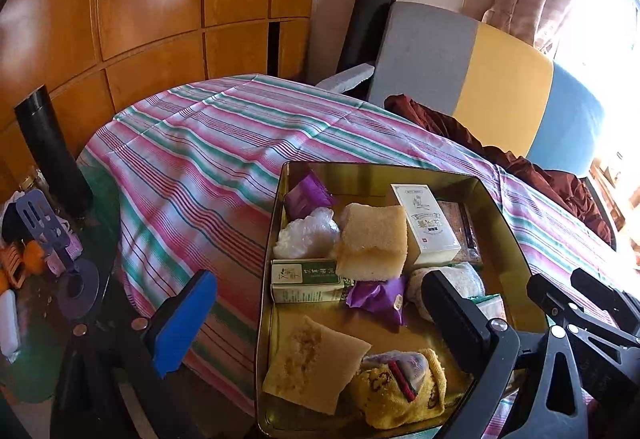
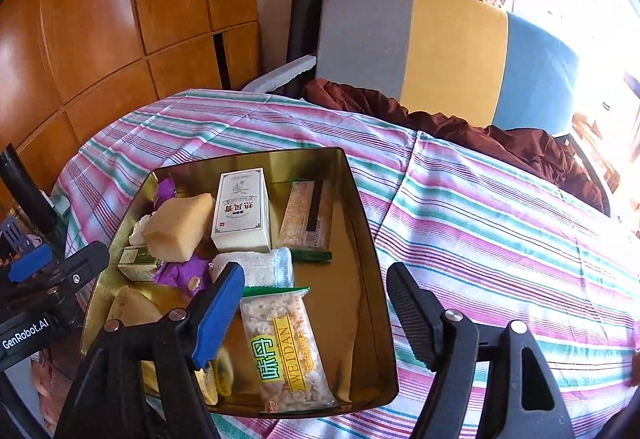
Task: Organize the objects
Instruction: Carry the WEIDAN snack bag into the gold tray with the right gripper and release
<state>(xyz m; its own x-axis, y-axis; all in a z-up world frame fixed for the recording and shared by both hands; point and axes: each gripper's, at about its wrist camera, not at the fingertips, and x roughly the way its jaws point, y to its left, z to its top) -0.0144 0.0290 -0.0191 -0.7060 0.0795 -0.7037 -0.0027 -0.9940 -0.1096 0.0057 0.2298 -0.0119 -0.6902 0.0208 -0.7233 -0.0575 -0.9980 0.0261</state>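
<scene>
On the striped bedcover [image 2: 500, 223], near its front edge, sits a gold tin tray [image 2: 362, 239] filled with small goods. Against the tray's far wall stands a white box [image 2: 242, 211], with a pale sponge block [image 2: 178, 227] leaning at its left and a long snack bar [image 2: 306, 215] lying at its right. A rolled white cloth [image 2: 260, 267] lies just in front of the box. Toward the tray's front edge lies a clear rice-cake packet [image 2: 286, 351] with a yellow and green label, flat on the tray floor. The right gripper [image 2: 316, 313] hangs just above that packet, its jaws spread and pinching nothing. The left gripper [image 1: 320, 319] hangs over the tray's left wall, jaws spread wide and empty, one finger outside the tray, the other above a yellow cloth bundle [image 1: 404, 391] in the front corner.
</scene>
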